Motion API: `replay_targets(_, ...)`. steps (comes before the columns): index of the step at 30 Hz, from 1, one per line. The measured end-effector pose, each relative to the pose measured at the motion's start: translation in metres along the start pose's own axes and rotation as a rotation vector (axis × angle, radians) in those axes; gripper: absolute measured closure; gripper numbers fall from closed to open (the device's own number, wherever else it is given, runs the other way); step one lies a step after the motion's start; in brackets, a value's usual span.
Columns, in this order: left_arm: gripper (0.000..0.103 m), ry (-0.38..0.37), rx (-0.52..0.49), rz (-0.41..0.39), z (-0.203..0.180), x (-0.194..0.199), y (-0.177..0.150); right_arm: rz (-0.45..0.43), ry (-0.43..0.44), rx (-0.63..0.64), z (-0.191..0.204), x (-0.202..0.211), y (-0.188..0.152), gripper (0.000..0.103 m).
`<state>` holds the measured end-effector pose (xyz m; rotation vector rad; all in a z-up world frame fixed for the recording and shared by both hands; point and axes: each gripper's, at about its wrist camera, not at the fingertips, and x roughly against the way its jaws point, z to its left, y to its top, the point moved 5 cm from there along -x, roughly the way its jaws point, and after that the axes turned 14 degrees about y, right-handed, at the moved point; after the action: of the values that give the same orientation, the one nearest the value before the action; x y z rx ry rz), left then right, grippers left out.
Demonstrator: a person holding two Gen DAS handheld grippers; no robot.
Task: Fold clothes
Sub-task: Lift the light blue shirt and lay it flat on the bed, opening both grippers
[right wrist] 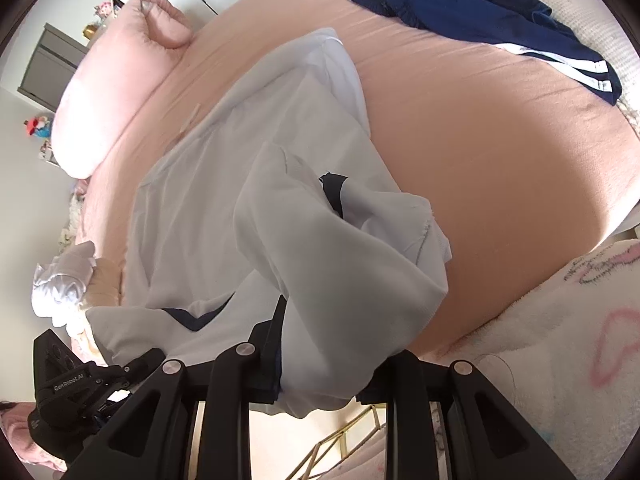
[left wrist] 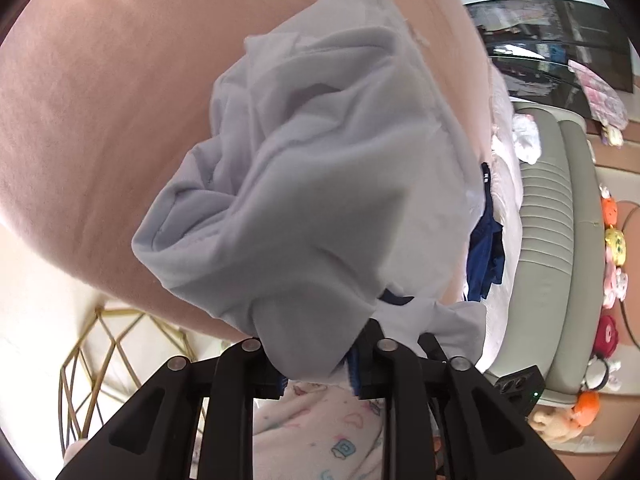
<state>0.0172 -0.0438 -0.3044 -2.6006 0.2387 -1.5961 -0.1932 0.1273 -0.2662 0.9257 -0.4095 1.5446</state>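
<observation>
The white shirt (right wrist: 256,200) hangs bunched from both grippers over the pink bed (right wrist: 500,160), its far end trailing on the sheet toward the pillow (right wrist: 108,92) at the bed's head. It has dark navy trim, seen as a small patch mid-cloth and a curved band near the lower hem. The right gripper (right wrist: 316,384) is clamped on a thick fold of the shirt, cloth spilling out between its black fingers. The left gripper (left wrist: 316,376) likewise pinches a wad of the shirt (left wrist: 320,184), with a strip of blue edging caught in the jaws; the cloth fills most of that view.

A navy garment (right wrist: 472,12) with white stripes lies spread at the far edge of the bed, well apart from the shirt. A printed fleece blanket (right wrist: 560,340) covers the near corner. A gold wire stand (left wrist: 104,360) sits beside the bed.
</observation>
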Motion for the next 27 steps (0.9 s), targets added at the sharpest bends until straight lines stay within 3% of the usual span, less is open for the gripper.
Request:
replay_targets(4, 0.06, 0.005, 0.039, 0.074, 0.011, -0.005, 0.006, 0.013, -0.004, -0.037, -0.003, -0.003, -0.001, 0.078)
replay_targets(6, 0.057, -0.015, 0.047, 0.094, 0.015, -0.003, 0.008, 0.032, -0.013, -0.021, -0.002, -0.004, -0.001, 0.075)
replay_targets(9, 0.05, 0.005, 0.033, 0.078, 0.022, 0.008, 0.011, 0.054, -0.019, -0.033, -0.003, -0.002, -0.002, 0.066)
replay_targets(12, 0.044, 0.073, -0.019, 0.055, 0.029, 0.023, 0.01, 0.06, -0.006, -0.066, -0.004, 0.004, -0.004, 0.061)
replay_targets(14, 0.043, 0.083, -0.057, 0.052, 0.032, 0.03, 0.007, 0.049, -0.006, -0.071, -0.001, 0.012, -0.006, 0.05)
replay_targets(19, 0.043, 0.09, -0.121, 0.011, 0.035, 0.05, -0.003, 0.017, -0.031, 0.025, 0.015, 0.039, -0.01, 0.042)
replay_targets(27, 0.043, 0.202, -0.317, -0.155, 0.02, 0.083, -0.014, -0.099, -0.14, 0.224, 0.042, 0.08, -0.01, 0.039)
